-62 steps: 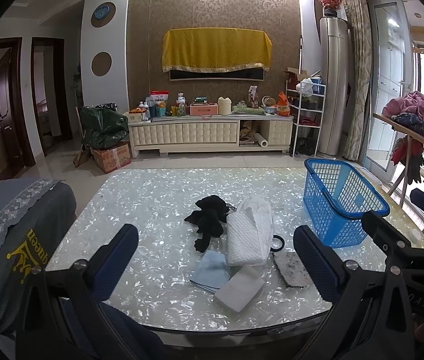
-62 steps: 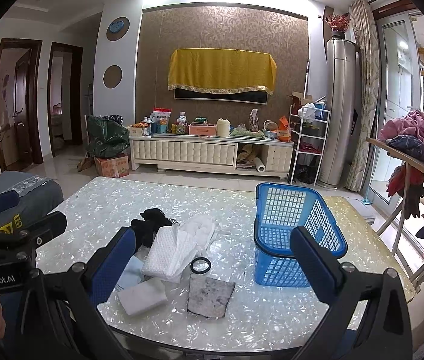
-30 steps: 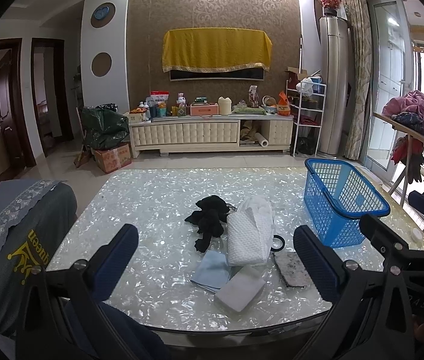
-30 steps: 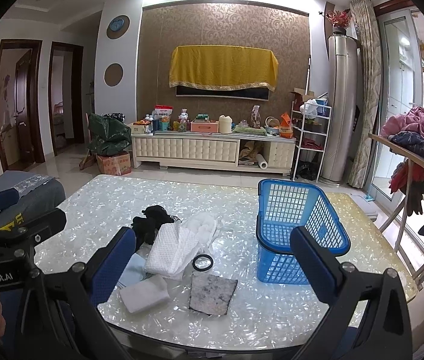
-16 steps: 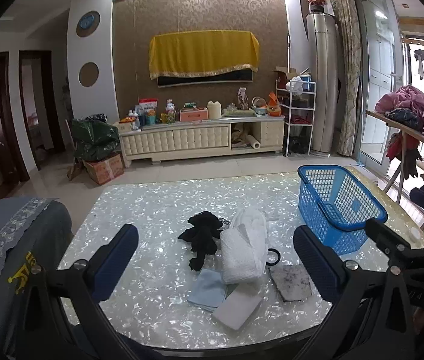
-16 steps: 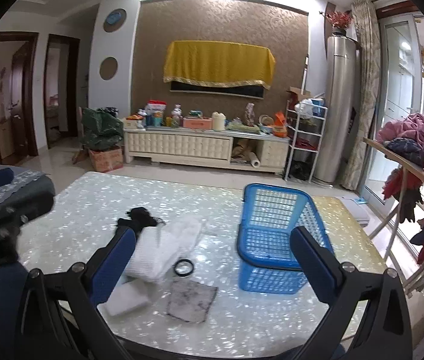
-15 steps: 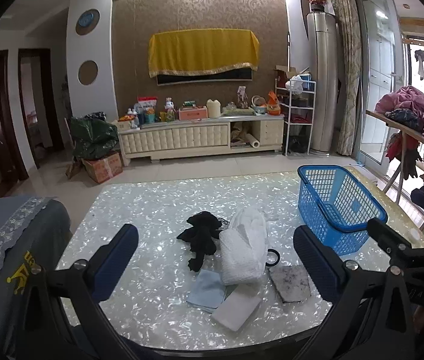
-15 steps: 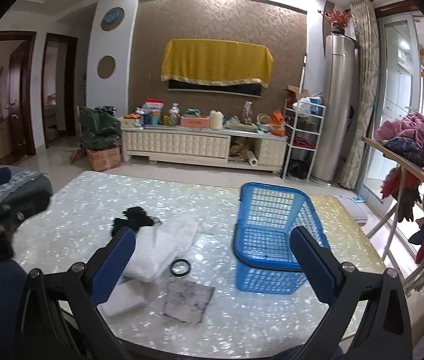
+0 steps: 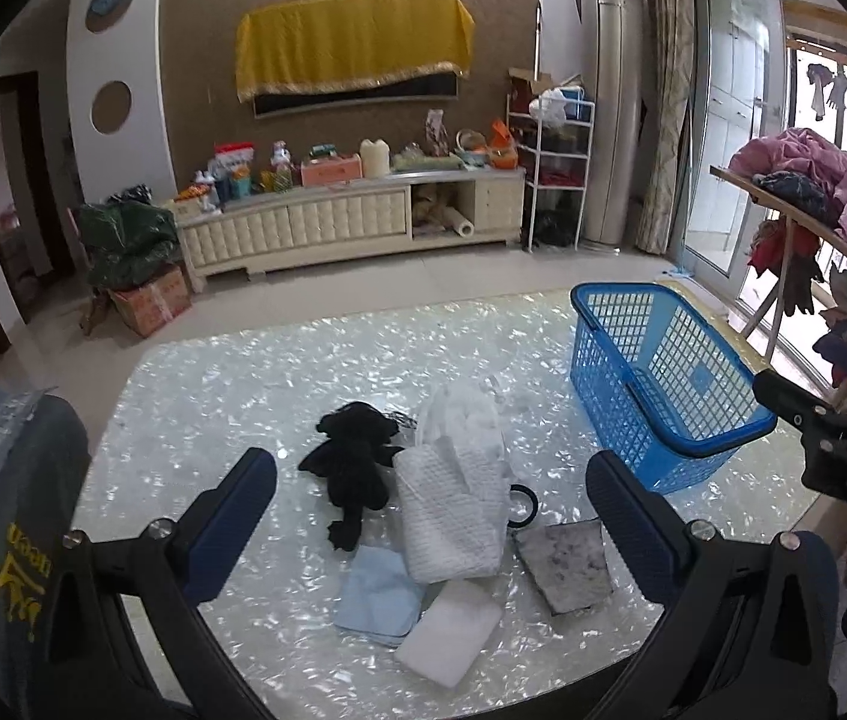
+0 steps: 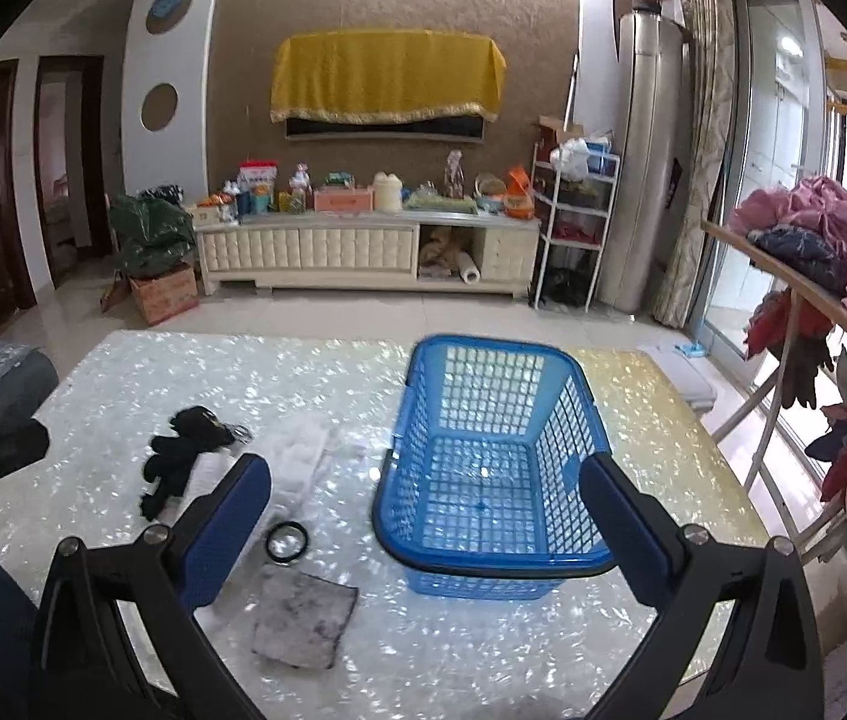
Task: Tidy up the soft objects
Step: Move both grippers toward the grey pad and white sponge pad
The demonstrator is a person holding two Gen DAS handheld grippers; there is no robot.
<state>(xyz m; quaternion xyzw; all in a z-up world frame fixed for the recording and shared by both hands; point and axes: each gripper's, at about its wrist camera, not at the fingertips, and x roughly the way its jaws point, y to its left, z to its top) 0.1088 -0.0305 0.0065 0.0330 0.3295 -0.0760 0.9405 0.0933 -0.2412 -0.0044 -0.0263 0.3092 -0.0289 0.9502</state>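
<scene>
Several limp, light cloths – black rag (image 9: 357, 468), white waffle towel (image 9: 453, 510), grey cloth (image 9: 564, 564) – lie mid-table left of empty blue basket (image 10: 483, 462); pinch any raised fold; left gripper (image 9: 423, 516) and right gripper (image 10: 423, 510) both spread, empty.

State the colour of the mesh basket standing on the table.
The basket is bright blue, with open lattice walls and floor; the right wrist view shows it best.
</scene>
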